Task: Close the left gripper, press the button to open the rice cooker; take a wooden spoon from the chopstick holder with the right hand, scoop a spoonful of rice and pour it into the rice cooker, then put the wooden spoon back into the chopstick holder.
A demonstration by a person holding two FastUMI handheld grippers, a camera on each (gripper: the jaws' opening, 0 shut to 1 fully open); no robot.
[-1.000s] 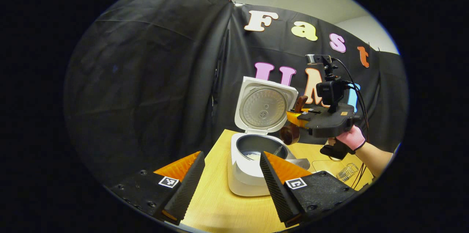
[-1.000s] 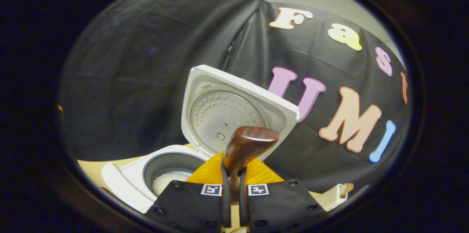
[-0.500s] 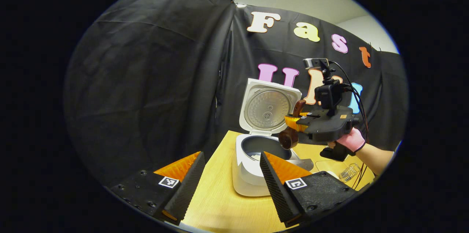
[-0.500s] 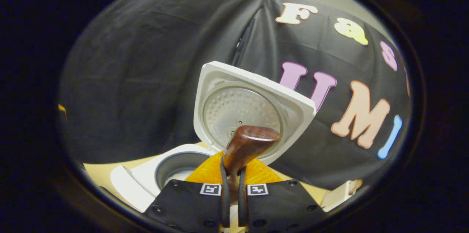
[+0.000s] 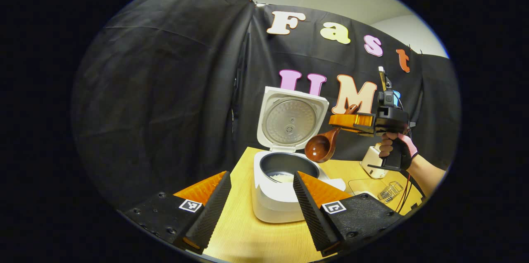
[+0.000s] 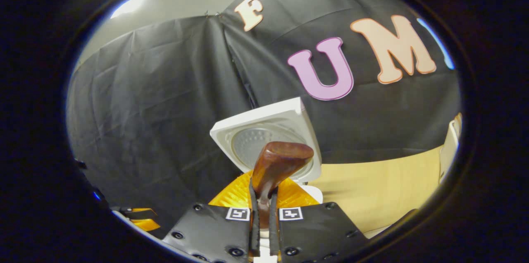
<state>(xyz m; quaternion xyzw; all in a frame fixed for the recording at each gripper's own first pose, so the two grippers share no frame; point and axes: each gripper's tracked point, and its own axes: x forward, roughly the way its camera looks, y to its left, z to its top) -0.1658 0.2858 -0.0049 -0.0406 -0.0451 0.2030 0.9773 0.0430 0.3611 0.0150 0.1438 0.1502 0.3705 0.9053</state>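
Moved: we rolled the right gripper [image 5: 349,120], tipping the dark brown wooden spoon [image 5: 322,147] centre-right, since earlier.
Right gripper: clenched on spoon handle.
Left gripper [image 5: 261,197]: released, lower frame.
White square rice cooker [image 5: 275,190]: lid up.

The wooden spoon [image 5: 323,146] is dark, glossy, varnished wood. The rice cooker [image 5: 281,180] has a smooth white plastic shell, a dimpled metal inner lid [image 5: 289,121] and a dark matt pot. The desk [image 5: 256,238] shows pale, smooth wood grain. The left tool [image 5: 261,203] has ribbed black rubber pads [image 5: 310,209].

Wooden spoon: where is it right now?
In the left gripper view, the wooden spoon hangs from the right gripper, bowl just right of the open rice cooker, above the table.
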